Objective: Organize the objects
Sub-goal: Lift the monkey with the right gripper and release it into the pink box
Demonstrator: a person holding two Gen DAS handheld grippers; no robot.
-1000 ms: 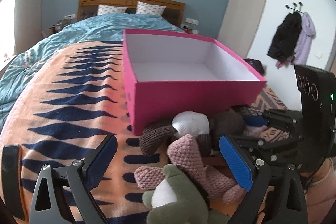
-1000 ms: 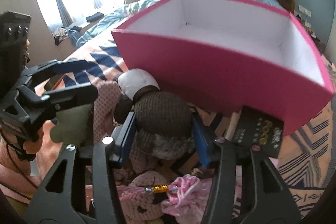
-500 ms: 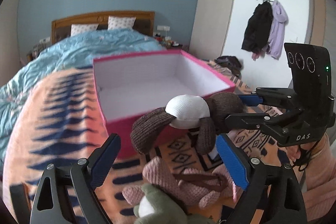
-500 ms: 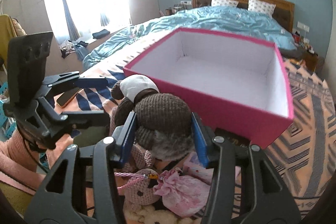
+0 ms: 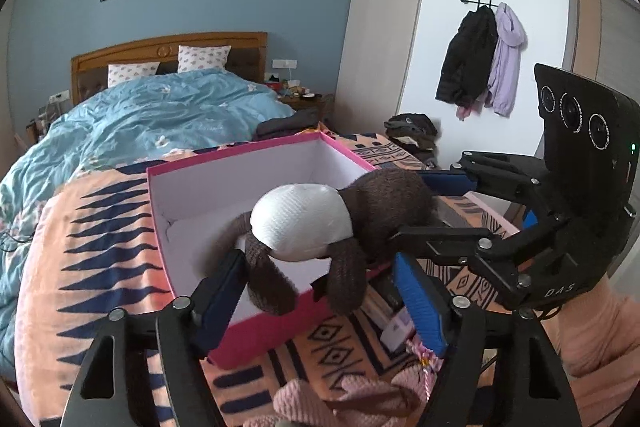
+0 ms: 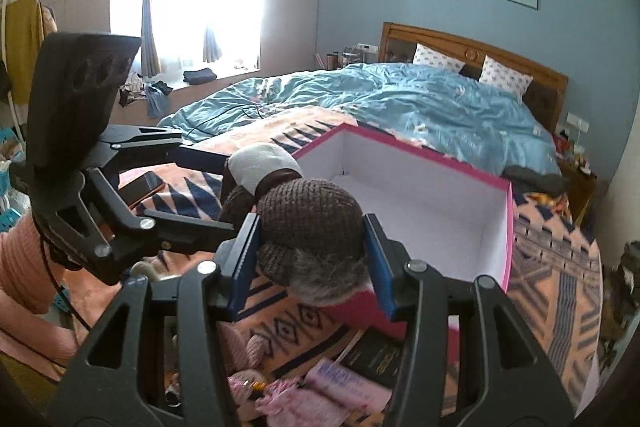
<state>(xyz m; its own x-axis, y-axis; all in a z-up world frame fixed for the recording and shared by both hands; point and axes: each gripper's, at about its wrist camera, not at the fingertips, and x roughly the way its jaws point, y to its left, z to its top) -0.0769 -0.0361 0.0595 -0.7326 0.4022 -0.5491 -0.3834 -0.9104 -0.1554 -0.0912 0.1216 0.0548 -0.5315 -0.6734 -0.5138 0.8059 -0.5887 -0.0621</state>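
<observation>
While the right tongs (image 6: 310, 259) clamp the brown plush (image 6: 312, 223) above the pink box (image 5: 256, 331), the left tongs (image 5: 320, 291), tilted downward, have been narrowing around its legs.

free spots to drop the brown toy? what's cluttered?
The open pink cardboard box shows a bare white floor inside. The orange patterned blanket left of the box is bare too. Crowded: the near strip before the box, with pink knitted toys and packets.

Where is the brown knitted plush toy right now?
The brown knitted plush toy is clamped in the right gripper, held in the air over the near corner of the open pink box on the bed.
</observation>
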